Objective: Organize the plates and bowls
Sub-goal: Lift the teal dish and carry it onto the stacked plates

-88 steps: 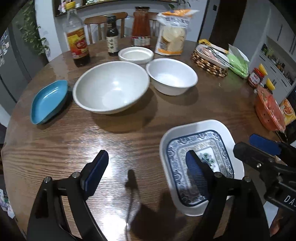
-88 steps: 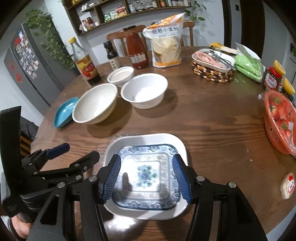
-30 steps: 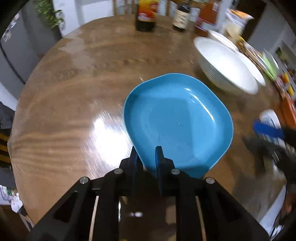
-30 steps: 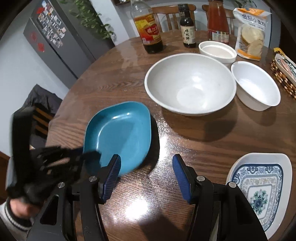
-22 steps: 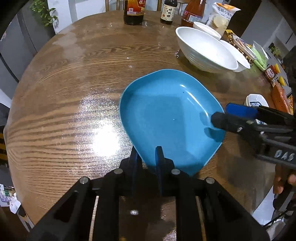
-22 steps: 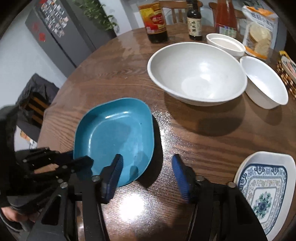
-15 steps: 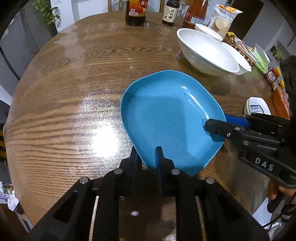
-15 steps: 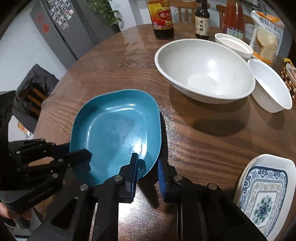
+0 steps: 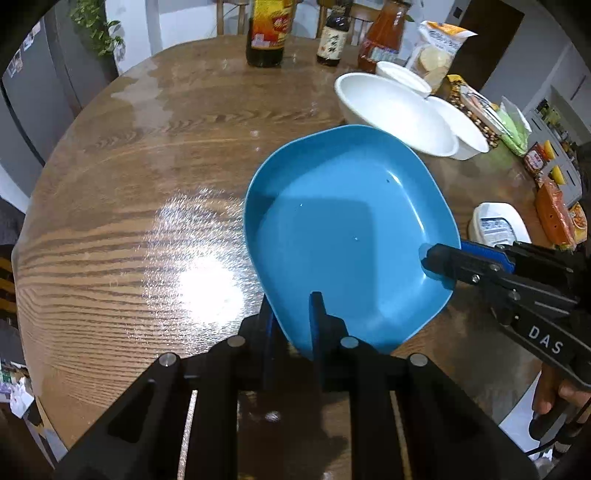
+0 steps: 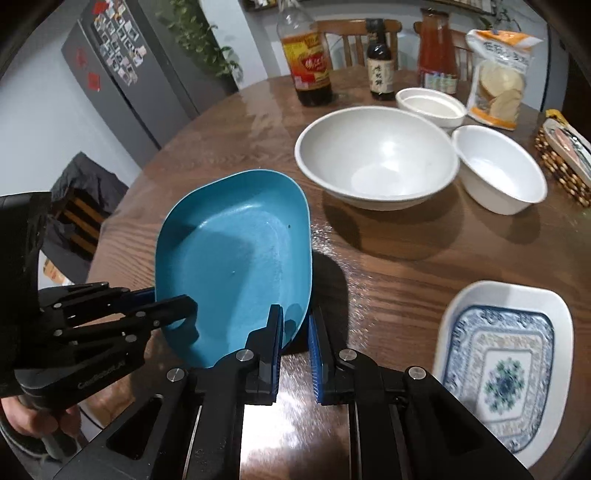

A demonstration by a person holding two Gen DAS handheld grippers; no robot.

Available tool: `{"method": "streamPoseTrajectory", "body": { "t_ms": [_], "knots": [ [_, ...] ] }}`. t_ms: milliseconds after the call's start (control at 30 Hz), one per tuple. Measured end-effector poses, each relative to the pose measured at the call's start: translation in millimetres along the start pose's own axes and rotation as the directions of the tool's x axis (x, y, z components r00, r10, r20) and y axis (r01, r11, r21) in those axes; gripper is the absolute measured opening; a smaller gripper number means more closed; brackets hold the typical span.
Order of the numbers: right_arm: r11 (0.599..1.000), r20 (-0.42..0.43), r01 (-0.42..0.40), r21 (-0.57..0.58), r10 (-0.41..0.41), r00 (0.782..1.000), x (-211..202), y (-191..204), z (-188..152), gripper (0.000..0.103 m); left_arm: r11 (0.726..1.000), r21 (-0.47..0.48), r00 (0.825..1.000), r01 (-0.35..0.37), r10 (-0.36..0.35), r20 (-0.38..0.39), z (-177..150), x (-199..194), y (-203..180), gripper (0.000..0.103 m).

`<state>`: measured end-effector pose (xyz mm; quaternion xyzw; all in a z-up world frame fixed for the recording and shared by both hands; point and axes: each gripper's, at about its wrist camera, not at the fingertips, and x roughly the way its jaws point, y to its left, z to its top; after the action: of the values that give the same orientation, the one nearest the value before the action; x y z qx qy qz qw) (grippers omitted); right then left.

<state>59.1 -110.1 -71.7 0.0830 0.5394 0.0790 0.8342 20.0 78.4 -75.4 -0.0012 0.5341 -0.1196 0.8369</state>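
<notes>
Your right gripper has just clamped its jaws on the blue plate beside your left gripper, so both now hold it tilted above the desk, ready to carry.

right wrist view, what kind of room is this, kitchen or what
Most likely a home kitchen or dining area: a round wooden table holds sauce bottles and white bowls, with a fridge covered in magnets and wooden chairs behind it.
</notes>
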Motion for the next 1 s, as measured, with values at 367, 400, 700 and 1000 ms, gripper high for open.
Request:
{"method": "streamPoseTrajectory", "body": {
  "t_ms": [367,400,700,1000],
  "knots": [
    [0.99,0.07,0.052,0.134,-0.062,0.996,-46,-49,-20,0.015,0.993,0.105,0.998,0.058,-0.06,0.021,9,-7,-63,0.016],
    [0.986,0.076,0.058,0.154,-0.07,0.995,-51,-56,-24,0.015,0.991,0.119,0.998,0.065,-0.067,0.019,10,-6,-70,0.016],
    [0.949,0.088,0.124,0.291,-0.155,0.984,-88,-111,-59,0.015,0.964,0.229,0.991,0.132,-0.132,-0.013,20,9,-141,0.016],
    [0.918,0.063,0.164,0.36,-0.199,0.978,-98,-149,-82,0.015,0.945,0.279,0.985,0.17,-0.159,-0.062,19,29,-192,0.016]
  ]
}}
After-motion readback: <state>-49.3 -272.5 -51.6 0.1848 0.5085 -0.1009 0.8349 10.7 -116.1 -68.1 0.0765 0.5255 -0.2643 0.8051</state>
